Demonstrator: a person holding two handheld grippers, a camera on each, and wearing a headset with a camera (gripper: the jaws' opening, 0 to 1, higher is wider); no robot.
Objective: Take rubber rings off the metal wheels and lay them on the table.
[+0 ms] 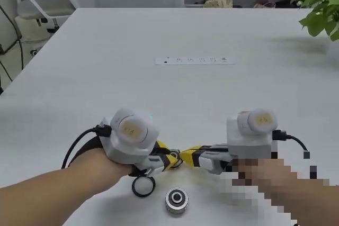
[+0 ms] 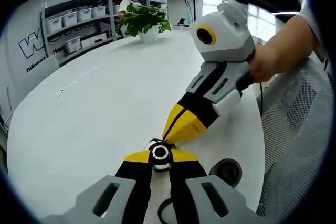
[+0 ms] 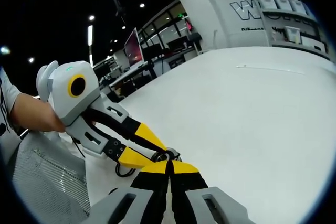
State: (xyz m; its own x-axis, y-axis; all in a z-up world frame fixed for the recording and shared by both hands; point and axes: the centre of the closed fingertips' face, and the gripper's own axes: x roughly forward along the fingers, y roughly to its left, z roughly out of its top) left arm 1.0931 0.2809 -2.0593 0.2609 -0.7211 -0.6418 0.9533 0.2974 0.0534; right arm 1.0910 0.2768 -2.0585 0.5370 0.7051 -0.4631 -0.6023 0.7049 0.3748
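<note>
We read only a large "W", the start of a cut-off word, on the white wall (image 2: 31,48) beside the shelves (image 2: 79,17). The smaller line beneath it is blurred; we cannot read it.

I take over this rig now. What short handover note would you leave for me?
Left gripper: shut on a small metal wheel, fitted black rubber ring on it.
Right gripper: jaws shut, tips at that wheel's rim; ring grip unclear.
Done: one loose black rubber ring lies on the white table beside a second metal wheel.
Left: pull the held wheel's ring off, lay it down.
</note>
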